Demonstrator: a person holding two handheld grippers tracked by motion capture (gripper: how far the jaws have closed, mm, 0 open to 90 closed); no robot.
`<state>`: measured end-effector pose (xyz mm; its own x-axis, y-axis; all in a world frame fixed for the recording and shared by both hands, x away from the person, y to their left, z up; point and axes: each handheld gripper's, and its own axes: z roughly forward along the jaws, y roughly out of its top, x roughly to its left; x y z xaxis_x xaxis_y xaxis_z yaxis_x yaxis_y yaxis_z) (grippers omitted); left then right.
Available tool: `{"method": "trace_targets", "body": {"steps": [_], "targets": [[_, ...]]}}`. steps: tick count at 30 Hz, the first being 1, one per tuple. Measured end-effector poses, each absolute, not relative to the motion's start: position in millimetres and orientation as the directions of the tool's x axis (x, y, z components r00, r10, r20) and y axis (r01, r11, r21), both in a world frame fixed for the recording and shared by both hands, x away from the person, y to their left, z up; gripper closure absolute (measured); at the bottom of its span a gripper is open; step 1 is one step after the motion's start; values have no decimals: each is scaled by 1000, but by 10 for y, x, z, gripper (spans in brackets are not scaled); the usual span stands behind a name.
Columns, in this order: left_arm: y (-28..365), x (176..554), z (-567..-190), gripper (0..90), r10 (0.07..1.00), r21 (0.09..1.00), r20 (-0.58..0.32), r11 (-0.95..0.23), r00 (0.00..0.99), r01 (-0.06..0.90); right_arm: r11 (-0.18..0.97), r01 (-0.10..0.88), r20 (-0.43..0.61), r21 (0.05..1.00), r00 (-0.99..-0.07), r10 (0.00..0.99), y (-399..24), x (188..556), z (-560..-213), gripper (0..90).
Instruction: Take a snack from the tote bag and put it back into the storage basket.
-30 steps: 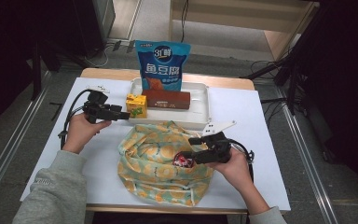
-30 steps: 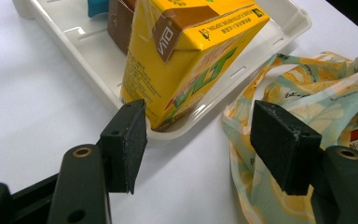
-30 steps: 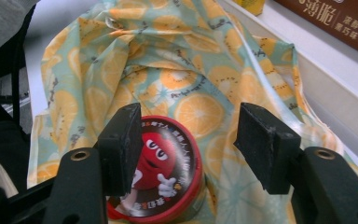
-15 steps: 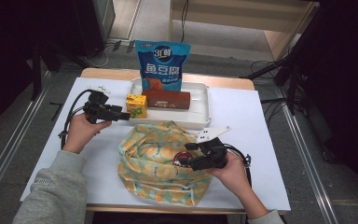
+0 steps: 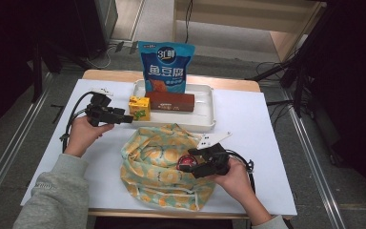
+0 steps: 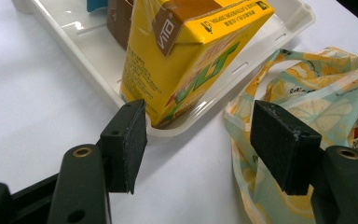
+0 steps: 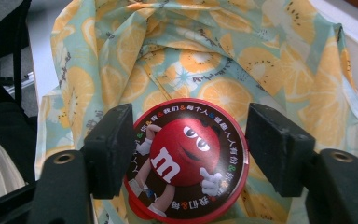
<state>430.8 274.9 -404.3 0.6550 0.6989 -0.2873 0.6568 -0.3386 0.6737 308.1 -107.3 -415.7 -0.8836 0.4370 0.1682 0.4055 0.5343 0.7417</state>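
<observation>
A red M&M's candy tub (image 7: 186, 158) lies on the orange-print cloth bag (image 5: 157, 162) near the table's front. My right gripper (image 5: 190, 163) straddles it. Its jaws have just been opening, and the tub sits between the pads (image 7: 116, 144) without being pressed. In the left gripper view, a yellow juice carton (image 6: 186, 60) stands in the near corner of the white tray (image 6: 74, 42). My left gripper (image 6: 198, 140) is open just short of the carton, with nothing between its jaws. From above, that left gripper (image 5: 126, 118) points at the carton (image 5: 139, 107).
The white tray (image 5: 205, 125) also holds a brown box (image 5: 170, 101) and an upright blue snack pouch (image 5: 166, 67). A white tag (image 5: 214, 139) lies right of the bag. Cables trail from both grippers. Bare white table (image 5: 267, 119) lies to the right.
The right gripper's jaws have spread wider around the red tub and the hand has shifted slightly over the bag. The left hand has stayed put.
</observation>
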Motion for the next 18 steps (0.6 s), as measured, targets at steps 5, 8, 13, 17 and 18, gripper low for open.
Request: {"method": "trace_targets", "body": {"steps": [5, 8, 13, 17, 18], "targets": [[2747, 4308, -4047, 368, 701, 673, -289, -336, 652, 659, 529, 409, 174, 744, -882, 437, -1056, 3065, -4187, 280], [2748, 4308, -4048, 368, 700, 673, -291, -334, 652, 660, 518, 420, 188, 745, -877, 442, -1062, 3058, -4207, 258], [2748, 4308, -4051, 368, 701, 672, -292, -334, 650, 661, 554, 422, 169, 718, -878, 449, -1000, 3012, -4267, 218], [2745, 4309, -4053, 368, 701, 670, -291, -337, 651, 662, 557, 415, 162, 720, -880, 447, -964, 3004, -4317, 213], [2745, 4309, -4053, 368, 701, 670, -291, -337, 651, 662, 557, 417, 166, 718, -880, 445, -961, 3007, -4331, 213]]}}
